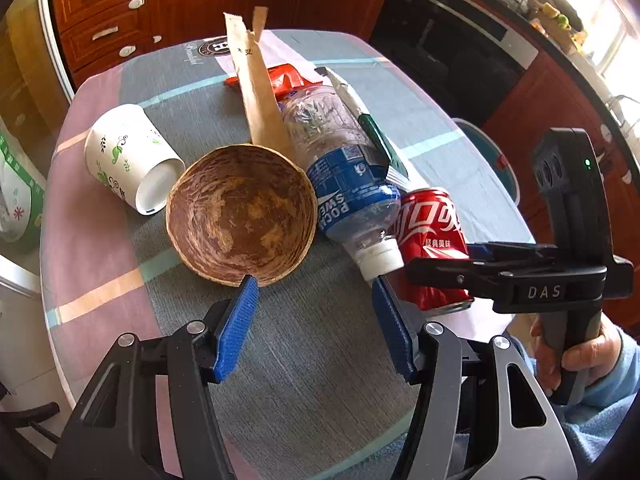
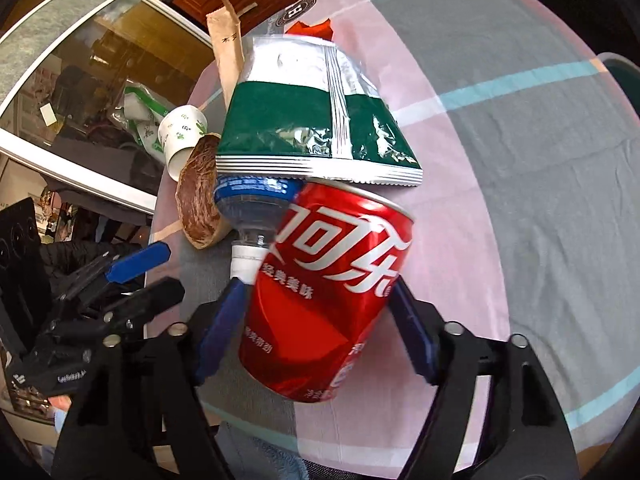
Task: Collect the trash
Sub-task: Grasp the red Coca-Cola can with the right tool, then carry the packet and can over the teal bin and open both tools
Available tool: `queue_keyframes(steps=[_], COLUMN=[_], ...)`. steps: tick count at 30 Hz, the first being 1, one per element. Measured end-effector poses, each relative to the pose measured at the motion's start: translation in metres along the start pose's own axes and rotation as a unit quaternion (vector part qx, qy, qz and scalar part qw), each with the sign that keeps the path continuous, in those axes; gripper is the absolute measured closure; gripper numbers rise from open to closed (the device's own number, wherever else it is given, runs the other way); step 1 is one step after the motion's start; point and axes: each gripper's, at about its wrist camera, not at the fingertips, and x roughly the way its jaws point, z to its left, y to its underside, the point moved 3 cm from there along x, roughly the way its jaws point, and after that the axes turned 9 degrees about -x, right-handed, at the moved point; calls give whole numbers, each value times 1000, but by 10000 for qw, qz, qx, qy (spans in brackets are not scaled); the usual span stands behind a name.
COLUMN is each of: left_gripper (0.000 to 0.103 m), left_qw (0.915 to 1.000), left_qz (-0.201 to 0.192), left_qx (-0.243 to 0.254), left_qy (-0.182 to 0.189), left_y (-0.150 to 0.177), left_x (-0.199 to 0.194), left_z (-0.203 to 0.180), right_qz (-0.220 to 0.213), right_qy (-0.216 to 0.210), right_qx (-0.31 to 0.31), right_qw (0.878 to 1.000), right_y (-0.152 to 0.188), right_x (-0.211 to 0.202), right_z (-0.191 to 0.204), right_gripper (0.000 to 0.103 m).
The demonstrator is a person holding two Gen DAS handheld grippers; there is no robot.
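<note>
Right wrist view puts the red can (image 2: 328,292) closest to me, lying tilted on the counter (image 2: 520,160) between the two blue pads of my right claw (image 2: 316,328). The pads sit at the can's sides, and the picture is smeared there, so I cannot tell whether they are pressing on it. Just beyond the can's top lies the white cap of the plastic bottle (image 2: 256,200), and over the bottle's body rests a green and silver snack bag (image 2: 316,120). To the left of the bottle I see the brown bowl (image 2: 200,196) on edge from this angle, then the paper cup (image 2: 182,136) on its side behind it. A tan paper sleeve (image 2: 228,48) and a scrap of red wrapper (image 2: 312,28) lie farthest back. My left claw (image 2: 132,264) shows at the left edge, off the counter's rim.

From the left wrist, my left claw (image 1: 316,324) is released, with nothing between its blue pads (image 1: 236,328), hanging above bare striped cloth on the counter (image 1: 312,360). Just past its tips are the bowl (image 1: 240,216), upright and empty, and the bottle (image 1: 344,172) lying with its cap toward me. The can (image 1: 432,232) lies to the right of the cap, with my right claw (image 1: 472,260) reaching in at it, a hand (image 1: 576,356) in a light blue sleeve on its handle. The cup (image 1: 128,156) lies left of the bowl, touching or nearly so. The paper sleeve (image 1: 256,92) runs back from the bowl, and the red wrapper (image 1: 280,78) sits behind it.
</note>
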Motion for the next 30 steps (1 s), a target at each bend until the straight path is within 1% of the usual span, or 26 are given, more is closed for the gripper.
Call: queue_keyframes(steps=[3,6,8,11,16,20,23,25,27,28,29,30], left_gripper=[42,42,42,42,42,43,43,51,69,71,77,79], left_qw=[10000,9999,9998,9997,9999,9996,9986,9976,9968,9963,9955,9949], left_qz=[-22,-77,-112,-136,-92,-98,-142,-207,-196,-192,-218,-213], left_qx=[-12,50,132,200,113,199,360,475,612,682,782,864], left_qy=[-5,48,20,15,-38,-164,-348,-465,-474,-484,-495,-475], left_y=[-9,-22,-33,-50,-77,-86,-88,-89,-89,-89,-88,-88], left_x=[2,7,12,22,40,46,49,49,51,52,52,53], left_z=[-5,-21,-34,-51,-67,-76,-85,-90,-97,-103,-108,-113], right_qz=[-60,-183,-292,-428,-589,-625,-656,-679,-695,-690,-688,-687], right_qy=[260,452,602,660,768,813,796,786,806,799,752,709], right_qx=[-92,4,99,249,285,277,216,140,30,6,6,13], right_qw=[9996,9988,9977,9966,9949,9943,9944,9945,9943,9944,9948,9951], right_y=[1,1,0,0,-11,-23,-36,-47,-56,-60,-63,-64], right_x=[-8,-20,-30,-43,-58,-57,-56,-51,-47,-45,-43,-41], right_z=[-5,-21,-32,-50,-72,-81,-88,-89,-89,-89,-90,-92], right_gripper=[38,38,38,38,38,38,38,38,38,38,38,38])
